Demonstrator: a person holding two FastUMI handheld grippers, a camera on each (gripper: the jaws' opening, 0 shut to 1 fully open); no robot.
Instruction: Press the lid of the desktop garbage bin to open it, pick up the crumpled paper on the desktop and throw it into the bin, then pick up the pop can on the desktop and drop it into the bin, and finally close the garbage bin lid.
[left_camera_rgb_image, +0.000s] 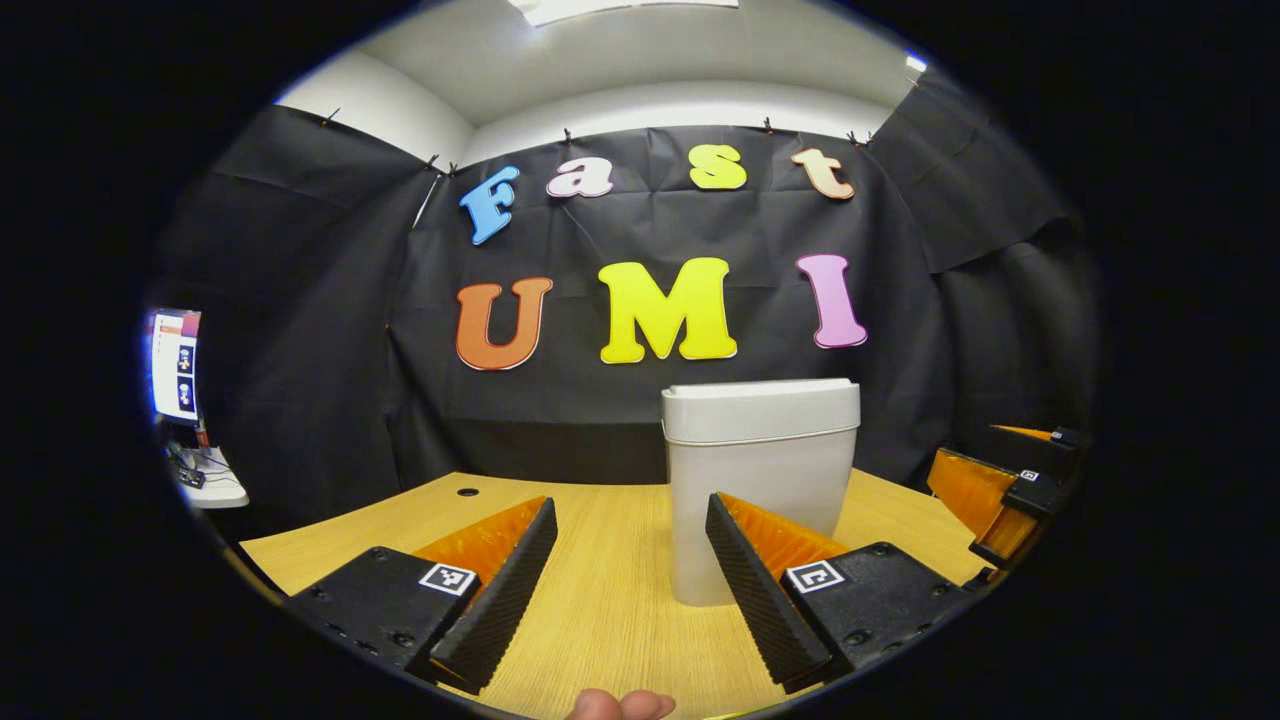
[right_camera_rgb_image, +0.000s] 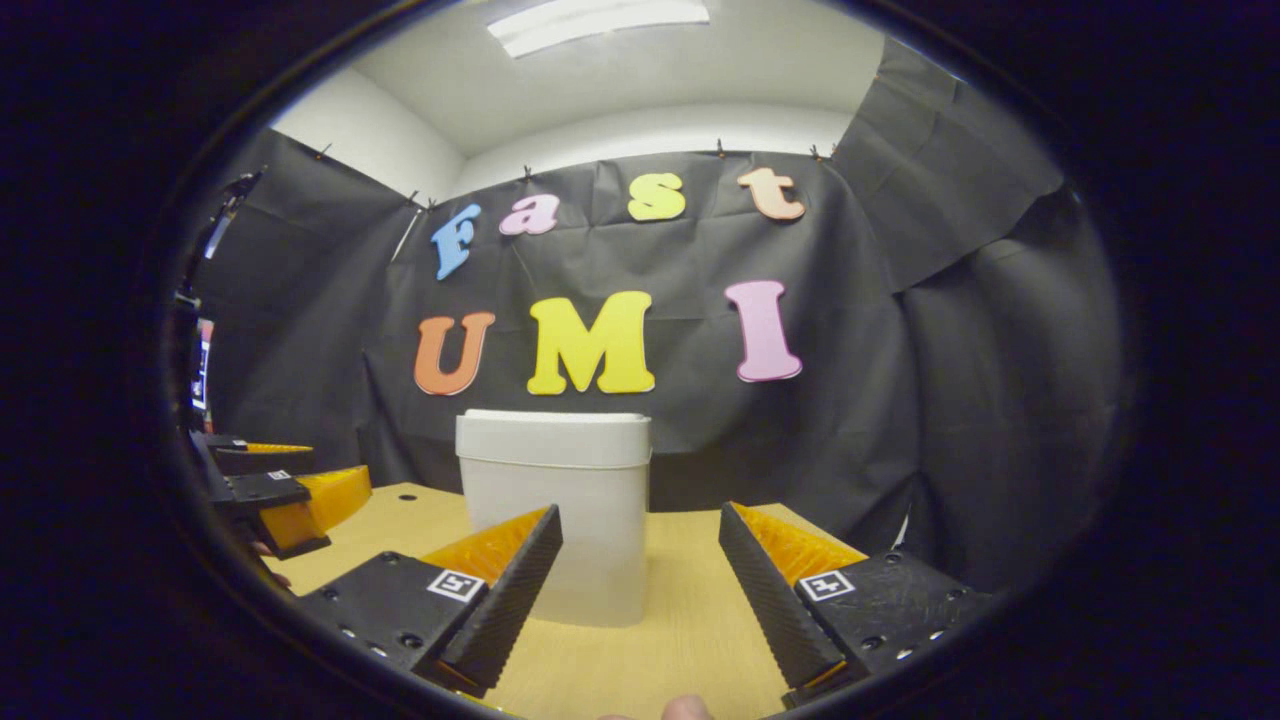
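The left claw (left_camera_rgb_image: 630, 580) is wide open and holds nothing. The right claw (right_camera_rgb_image: 640, 590) is wide open too, and it is also empty. That makes two claws, side by side above the wooden table (left_camera_rgb_image: 600, 600). One bin (left_camera_rgb_image: 760, 480) stands upright on the table, past the claws, in front of the black wall. Its lid (left_camera_rgb_image: 760, 405) is shut. A fingertip (left_camera_rgb_image: 620, 705) peeks in at the bottom of the left gripper view.

Cloth-walled lab booth (left_camera_rgb_image: 300, 300), wooden desk (left_camera_rgb_image: 620, 600)
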